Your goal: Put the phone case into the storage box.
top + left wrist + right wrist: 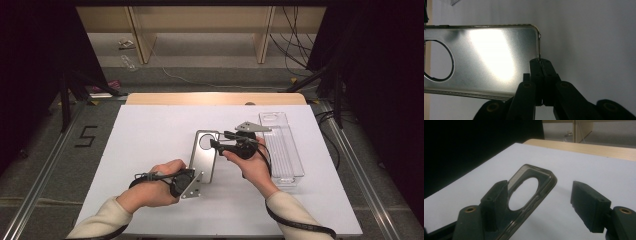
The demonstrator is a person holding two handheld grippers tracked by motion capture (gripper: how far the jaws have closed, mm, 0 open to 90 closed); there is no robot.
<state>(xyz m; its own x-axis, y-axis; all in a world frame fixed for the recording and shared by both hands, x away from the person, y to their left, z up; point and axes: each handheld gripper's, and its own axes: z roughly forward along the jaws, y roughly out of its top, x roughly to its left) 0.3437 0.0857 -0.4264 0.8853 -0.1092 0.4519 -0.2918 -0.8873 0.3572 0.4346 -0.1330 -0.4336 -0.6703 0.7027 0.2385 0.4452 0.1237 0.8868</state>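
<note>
Item: phone case point(204, 156), centre of frame, near end pinched in my left claw point(540, 61); right claw point(541, 205) spread astride its far end; next, press together squarely there.

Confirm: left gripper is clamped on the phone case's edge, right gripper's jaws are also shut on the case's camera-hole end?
Half right. The left gripper is clamped on the phone case edge, but the right gripper is open: the right gripper view shows its jaws straddling the camera-hole end, the right-hand one clear of it.
</note>
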